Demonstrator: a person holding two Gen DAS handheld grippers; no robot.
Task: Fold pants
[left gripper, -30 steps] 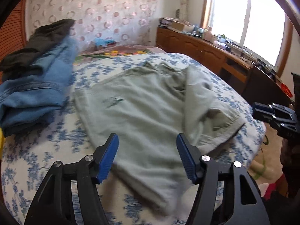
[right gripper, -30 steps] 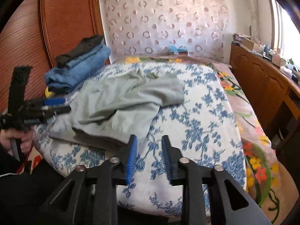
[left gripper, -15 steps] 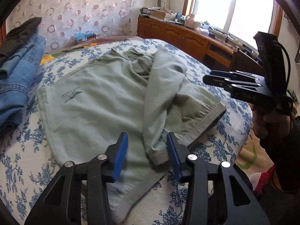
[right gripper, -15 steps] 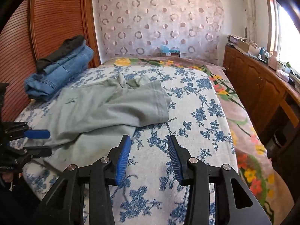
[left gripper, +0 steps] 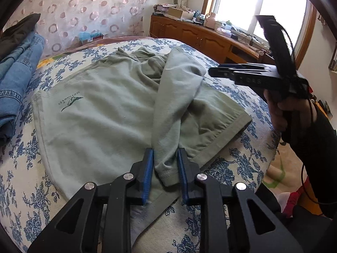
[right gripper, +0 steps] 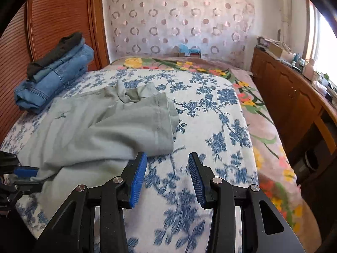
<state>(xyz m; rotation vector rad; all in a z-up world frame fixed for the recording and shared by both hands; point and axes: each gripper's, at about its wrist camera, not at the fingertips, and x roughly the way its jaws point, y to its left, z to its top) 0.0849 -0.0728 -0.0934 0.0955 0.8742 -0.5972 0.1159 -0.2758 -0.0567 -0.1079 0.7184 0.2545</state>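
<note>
Left gripper (left gripper: 165, 168) jaws pinching pants (left gripper: 109, 113) leg hem at 6 o'clock to drag it over; right gripper (right gripper: 167, 177) jaws spread, hovering above bed (right gripper: 210, 113), ready to assist.

We see the pants (left gripper: 109, 116) as soft, matt, grey-green cloth with stitched hems, lying on a woven bedspread (right gripper: 210, 113) printed with blue flowers. The left gripper (left gripper: 165, 164) and right gripper (right gripper: 167, 175) look like matt black plastic with ribbed blue pads (right gripper: 138, 179) and shiny metal rivets. At far left, folded jeans (right gripper: 54, 78) are coarse blue denim, beside a ribbed, glossy wooden headboard (right gripper: 59, 16).
</note>
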